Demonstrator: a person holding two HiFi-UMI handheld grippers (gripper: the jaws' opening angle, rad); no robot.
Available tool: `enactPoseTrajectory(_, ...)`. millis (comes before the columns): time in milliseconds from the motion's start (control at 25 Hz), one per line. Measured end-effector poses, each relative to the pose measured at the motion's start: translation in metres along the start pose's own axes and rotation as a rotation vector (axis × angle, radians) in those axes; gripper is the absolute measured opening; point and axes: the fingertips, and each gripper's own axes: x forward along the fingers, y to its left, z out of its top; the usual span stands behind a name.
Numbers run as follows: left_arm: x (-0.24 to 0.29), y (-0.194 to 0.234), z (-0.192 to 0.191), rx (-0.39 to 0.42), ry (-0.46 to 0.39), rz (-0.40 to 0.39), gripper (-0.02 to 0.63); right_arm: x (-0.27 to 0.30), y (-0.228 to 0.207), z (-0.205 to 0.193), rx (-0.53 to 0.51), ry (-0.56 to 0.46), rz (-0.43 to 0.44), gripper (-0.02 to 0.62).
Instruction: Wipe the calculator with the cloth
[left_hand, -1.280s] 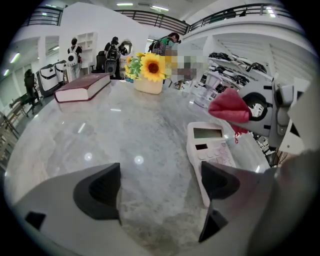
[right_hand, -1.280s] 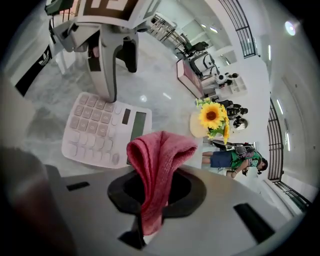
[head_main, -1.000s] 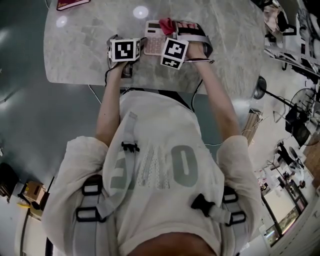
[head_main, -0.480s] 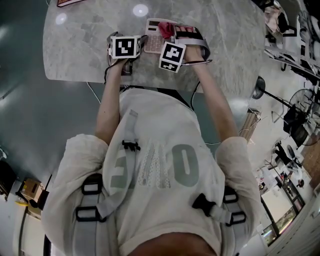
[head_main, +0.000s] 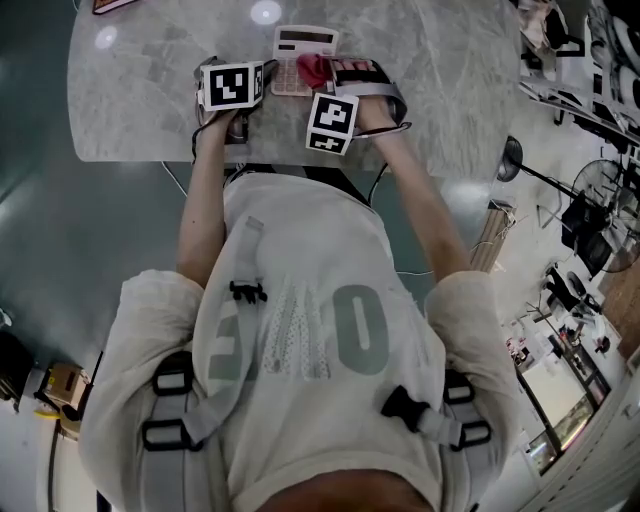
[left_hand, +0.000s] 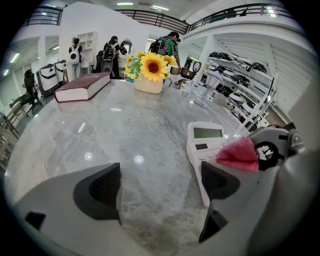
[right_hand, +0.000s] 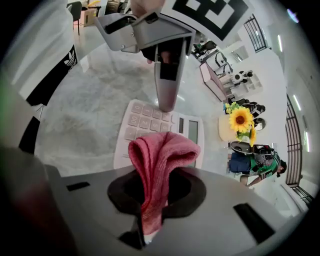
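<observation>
Pinching cloth (right_hand: 161, 152) in R tongs (right_hand: 155, 196), slid off display onto calculator (right_hand: 150, 121) keys, L tongs (left_hand: 161, 182) spread, empty

- A big open workshop or lab hall: an upper-floor railing (left_hand: 150, 18) runs overhead.
- White shelves (left_hand: 239, 75) hold gear past the marble worktop's (left_hand: 125, 130) far right corner.
- People (left_hand: 169, 44) stand beyond its far edge.

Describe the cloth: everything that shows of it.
The cloth is small and pinkish red, with a soft ribbed weave. It is folded into a bunched loop that stands out from the right claw, which is shut on its lower end. The top of the fold hangs over the calculator, by its keys; whether it touches them can't be told.
</observation>
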Motion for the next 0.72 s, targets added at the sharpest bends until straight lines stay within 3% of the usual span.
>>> enactPoseTrajectory(360, -0.002, -0.001, -0.001, 0.003, -0.004, 0.001, 0.494, -0.023, 0.051, 0.009, 0.004, -0.064, 0.104, 0.054)
enactPoseTrajectory(720, -0.002, 0.002, -0.005, -0.001, -0.007, 0.002, 0.492, -0.027, 0.066, 0.015, -0.018, -0.073, 0.119, 0.054)
